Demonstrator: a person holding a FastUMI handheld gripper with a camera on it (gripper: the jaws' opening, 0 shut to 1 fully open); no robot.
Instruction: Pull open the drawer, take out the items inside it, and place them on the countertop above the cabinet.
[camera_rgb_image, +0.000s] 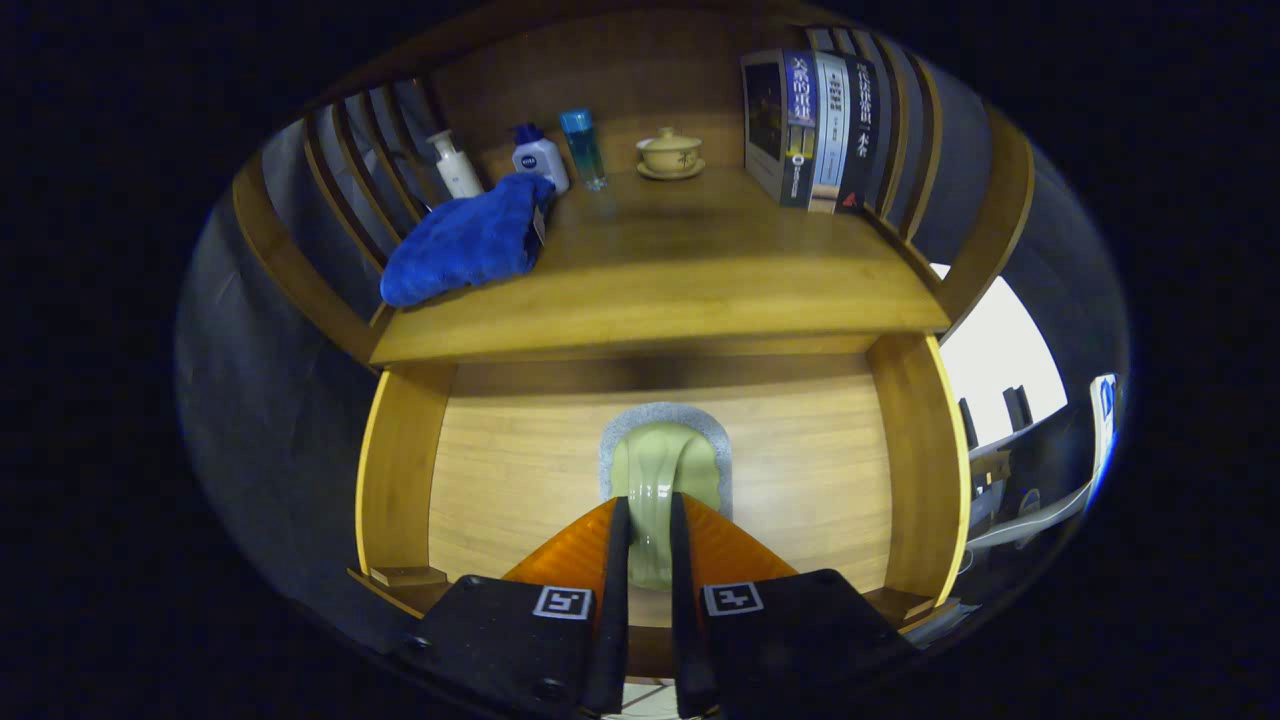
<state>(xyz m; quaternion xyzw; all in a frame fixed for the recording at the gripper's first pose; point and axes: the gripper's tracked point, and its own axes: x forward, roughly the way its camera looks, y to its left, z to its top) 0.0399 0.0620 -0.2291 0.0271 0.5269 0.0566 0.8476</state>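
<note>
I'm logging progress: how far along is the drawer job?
Done: nothing visible yet; the drawer looks closed, its front flush in the cabinet. In hand: the gripper fingers sit close on either side of the green handle, apparently gripping it. Left: pull it open, lift out the items, set them on the countertop.

- A blue towel (468, 243) lies crumpled at the left end of the wooden top, partly over its edge.
- Behind the towel stands a white pump bottle (455, 165), upright against the slatted side rail (365, 160).
- Beside it, a squat white bottle with a blue cap (539, 157) touches the towel's upper corner.
- A clear blue bottle (584, 149) stands just right of that one.
- A lidded tea bowl on a saucer (670, 153), beige, sits near the back wall, well apart from the bottles.
- A row of upright books (812, 130) stands at the right end, spines facing forward, against the right-hand slats.
</note>
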